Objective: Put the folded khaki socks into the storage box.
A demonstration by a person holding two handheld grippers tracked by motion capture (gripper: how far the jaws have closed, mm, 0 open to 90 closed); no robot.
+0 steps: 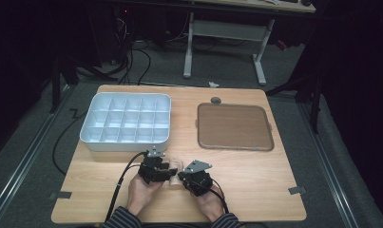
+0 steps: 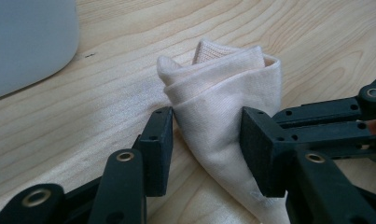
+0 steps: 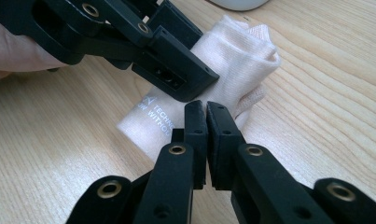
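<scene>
Sock [image 2: 223, 107]: left gripper [image 2: 206, 135] straddles it, jaws spread. Right gripper [image 3: 206, 109], pressed together, meets its edge at 6 o'clock; there we read print.

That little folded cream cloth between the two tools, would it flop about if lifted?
Probably floppy: the cream cloth is soft knit, creased and sagging at its folds. Likely light, and apt to unfold, since its layers lie loosely. Hardly slippery: the weave looks grippy.
</scene>
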